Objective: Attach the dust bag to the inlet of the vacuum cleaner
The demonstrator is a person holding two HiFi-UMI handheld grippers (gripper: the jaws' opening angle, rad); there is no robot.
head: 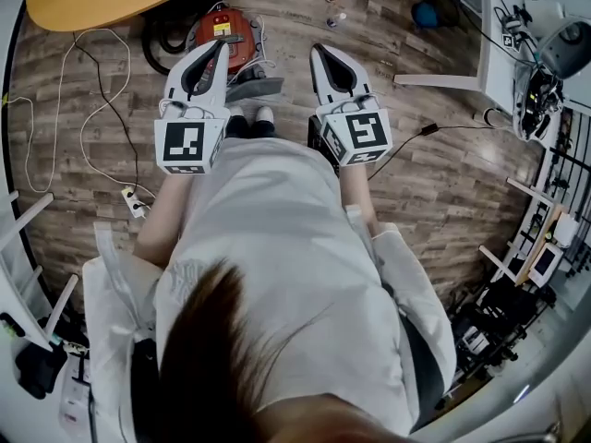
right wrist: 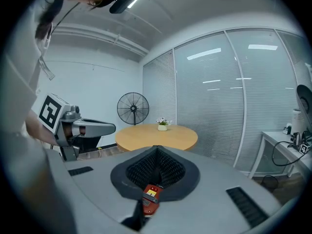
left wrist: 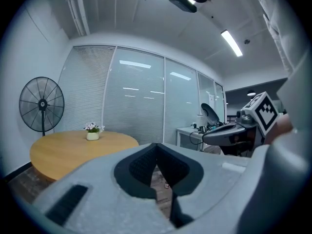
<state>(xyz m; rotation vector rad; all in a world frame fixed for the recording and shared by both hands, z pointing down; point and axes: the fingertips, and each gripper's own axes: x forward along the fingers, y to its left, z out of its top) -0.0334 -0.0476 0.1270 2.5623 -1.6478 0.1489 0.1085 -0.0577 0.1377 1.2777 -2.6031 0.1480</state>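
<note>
Left tongs (head: 220, 48) and right tongs (head: 319, 52): both fully closed, nothing gripped.
The red vacuum cleaner (head: 228, 31) is seen on the floor (head: 406, 155) just beyond the left tips; its yellow label cannot be read.

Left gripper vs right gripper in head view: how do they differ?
The left gripper tip overlaps the red vacuum cleaner; the right gripper tip lies over bare wood floor. Below its jaws, the right gripper view shows the vacuum cleaner; the left gripper view shows wood floor instead. Shared: both jaws shut, nothing held.
</note>
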